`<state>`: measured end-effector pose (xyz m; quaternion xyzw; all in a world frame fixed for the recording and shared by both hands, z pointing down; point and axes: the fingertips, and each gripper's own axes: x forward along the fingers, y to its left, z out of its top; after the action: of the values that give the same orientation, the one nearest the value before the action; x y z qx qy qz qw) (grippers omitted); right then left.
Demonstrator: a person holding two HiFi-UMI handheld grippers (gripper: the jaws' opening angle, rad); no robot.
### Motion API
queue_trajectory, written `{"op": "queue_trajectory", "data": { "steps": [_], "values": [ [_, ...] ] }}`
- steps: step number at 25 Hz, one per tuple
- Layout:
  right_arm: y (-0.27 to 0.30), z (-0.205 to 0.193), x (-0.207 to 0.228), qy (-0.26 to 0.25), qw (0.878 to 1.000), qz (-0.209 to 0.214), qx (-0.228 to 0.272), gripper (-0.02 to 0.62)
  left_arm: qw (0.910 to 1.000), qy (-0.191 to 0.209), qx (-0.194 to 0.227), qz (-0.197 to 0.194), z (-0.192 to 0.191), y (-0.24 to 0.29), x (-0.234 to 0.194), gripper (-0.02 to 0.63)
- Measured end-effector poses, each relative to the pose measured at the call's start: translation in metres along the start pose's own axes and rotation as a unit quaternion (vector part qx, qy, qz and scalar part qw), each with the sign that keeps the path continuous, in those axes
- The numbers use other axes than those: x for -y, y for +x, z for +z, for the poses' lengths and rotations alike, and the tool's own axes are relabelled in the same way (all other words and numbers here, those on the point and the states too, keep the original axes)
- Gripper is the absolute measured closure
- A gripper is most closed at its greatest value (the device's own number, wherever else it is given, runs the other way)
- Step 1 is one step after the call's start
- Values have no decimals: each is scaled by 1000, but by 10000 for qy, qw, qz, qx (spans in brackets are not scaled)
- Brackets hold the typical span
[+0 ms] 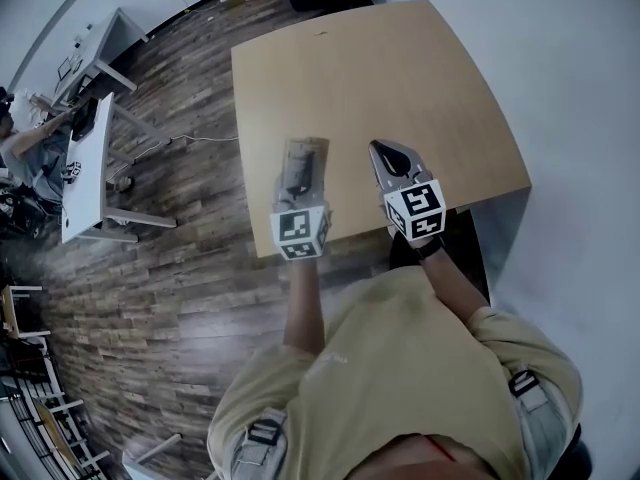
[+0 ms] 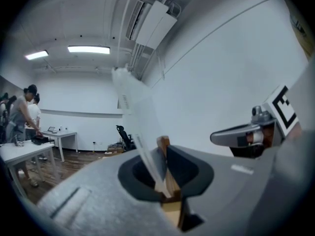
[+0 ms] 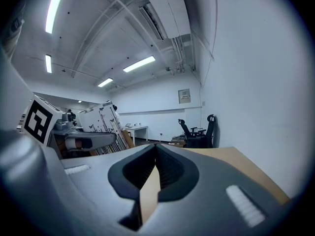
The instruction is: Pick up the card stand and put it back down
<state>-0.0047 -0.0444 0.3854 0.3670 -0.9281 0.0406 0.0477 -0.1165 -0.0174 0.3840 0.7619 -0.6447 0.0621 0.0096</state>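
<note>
Left gripper (image 2: 165,156) pinches the card stand (image 2: 134,107) by its wooden base, clear panel tilted up. The stand is held in the air over the near edge of the table (image 1: 400,58). Right gripper (image 3: 155,154) has its jaws pressed together with nothing between them, just beside the left. Open tabletop ahead. Right edge sits close to the white wall (image 1: 570,88). Left edge faces wood floor (image 1: 170,178), with the white desks (image 1: 85,173) well apart.
</note>
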Motion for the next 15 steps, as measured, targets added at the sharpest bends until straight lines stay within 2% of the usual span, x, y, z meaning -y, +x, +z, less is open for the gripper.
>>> {"op": "queue_trajectory", "data": {
  "steps": [4, 8, 15],
  "values": [
    [-10, 11, -13, -21, 10000, -13, 70, 591, 9999, -10, -51, 117, 0, -19, -4, 569],
    [-23, 5, -25, 22, 10000, -46, 40, 591, 10000, 35, 41, 30, 3, -36, 0, 571],
    [-31, -20, -49, 107, 9997, 106, -204, 591, 9992, -323, -77, 240, -17, -64, -1, 569]
  ]
}}
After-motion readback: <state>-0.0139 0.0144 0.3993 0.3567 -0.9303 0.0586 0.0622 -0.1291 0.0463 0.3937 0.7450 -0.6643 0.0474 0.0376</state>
